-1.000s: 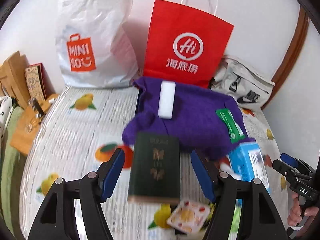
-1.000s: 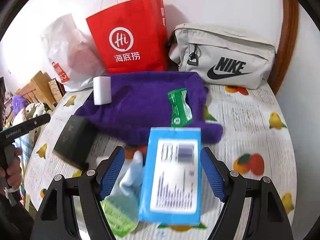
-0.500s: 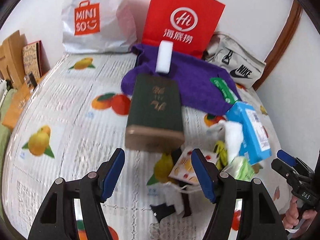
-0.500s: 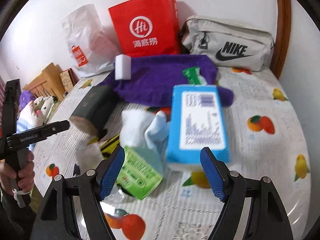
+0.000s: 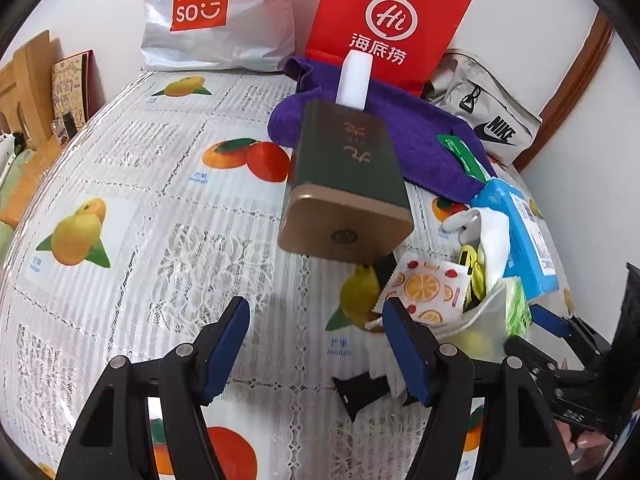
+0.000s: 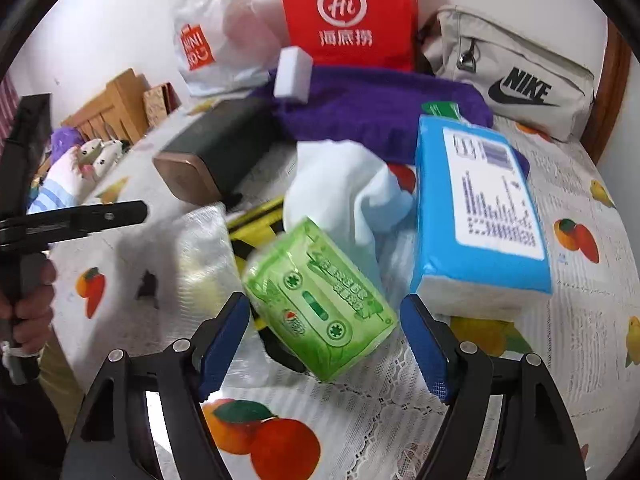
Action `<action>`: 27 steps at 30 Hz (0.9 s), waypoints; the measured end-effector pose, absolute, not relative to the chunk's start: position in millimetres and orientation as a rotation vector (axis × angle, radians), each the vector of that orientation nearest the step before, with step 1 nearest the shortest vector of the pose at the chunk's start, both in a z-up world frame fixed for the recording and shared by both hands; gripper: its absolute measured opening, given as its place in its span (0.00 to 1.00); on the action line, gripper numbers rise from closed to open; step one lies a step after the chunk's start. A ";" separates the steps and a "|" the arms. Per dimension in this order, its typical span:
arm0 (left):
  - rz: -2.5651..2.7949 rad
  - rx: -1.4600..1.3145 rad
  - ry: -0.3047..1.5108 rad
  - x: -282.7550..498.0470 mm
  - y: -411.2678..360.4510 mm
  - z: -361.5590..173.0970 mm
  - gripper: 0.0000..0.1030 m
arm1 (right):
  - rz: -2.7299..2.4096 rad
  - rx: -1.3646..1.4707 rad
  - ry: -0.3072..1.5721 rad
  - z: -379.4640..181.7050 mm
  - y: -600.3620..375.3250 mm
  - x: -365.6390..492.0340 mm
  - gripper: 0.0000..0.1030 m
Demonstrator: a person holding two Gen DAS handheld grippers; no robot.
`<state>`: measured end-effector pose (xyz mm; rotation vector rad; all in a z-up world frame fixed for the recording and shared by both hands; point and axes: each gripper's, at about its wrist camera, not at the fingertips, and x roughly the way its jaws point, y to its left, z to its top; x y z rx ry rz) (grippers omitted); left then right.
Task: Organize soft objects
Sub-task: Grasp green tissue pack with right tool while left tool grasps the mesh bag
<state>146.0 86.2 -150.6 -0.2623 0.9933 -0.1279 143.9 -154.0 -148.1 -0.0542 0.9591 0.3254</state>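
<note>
The left gripper (image 5: pixel 316 344) is hanging wide apart and empty over the fruit-printed tablecloth surface (image 5: pixel 160 200); beyond it the dark green box with a gold end (image 5: pixel 344 184) is lying near the middle; the right gripper (image 6: pixel 325 340) is spreading wide too, holding nothing, its blue pads flanking the green cassette-printed tissue pack (image 6: pixel 320 300); just behind, the pale blue cloth (image 6: pixel 348 188) is touching the blue tissue pack (image 6: pixel 476 216); the purple towel (image 6: pixel 380 108) is lying toward the far edge, the white sponge block (image 6: pixel 294 74) sitting on it.
</note>
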 end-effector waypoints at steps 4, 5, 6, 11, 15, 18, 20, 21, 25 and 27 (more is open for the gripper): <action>-0.140 -0.255 1.003 145.5 85.1 -154.3 0.65 | 0.332 -0.030 0.954 -158.1 -154.9 147.3 0.68; -0.142 -0.254 1.005 145.6 84.5 -155.1 0.65 | 0.326 -0.029 0.940 -157.4 -155.5 146.8 0.63; -0.146 -0.253 1.008 145.4 83.9 -156.2 0.65 | 0.324 -0.028 0.927 -155.5 -156.7 145.5 0.63; -0.166 -0.247 1.009 144.0 77.8 -156.7 0.65 | 0.371 0.039 0.874 -140.2 -166.6 138.0 0.62; -0.196 -0.245 0.998 139.6 71.9 -152.1 0.65 | 0.352 0.036 0.858 -133.5 -172.9 131.4 0.62; -0.228 -0.240 0.989 134.0 67.4 -148.7 0.65 | 0.353 0.061 0.843 -127.4 -181.6 123.5 0.62; -0.253 -0.235 0.999 131.5 60.6 -148.7 0.66 | 0.345 0.061 0.837 -125.2 -186.7 118.5 0.62; -0.260 -0.234 1.004 130.8 57.7 -148.8 0.66 | 0.336 0.057 0.835 -124.9 -189.2 116.5 0.62; -0.301 -0.209 1.020 124.1 33.9 -151.2 0.68 | 0.311 0.033 0.847 -131.0 -199.2 106.0 0.62; -0.308 -0.199 1.024 121.6 23.4 -152.3 0.71 | 0.300 0.029 0.854 -134.3 -204.5 102.4 0.62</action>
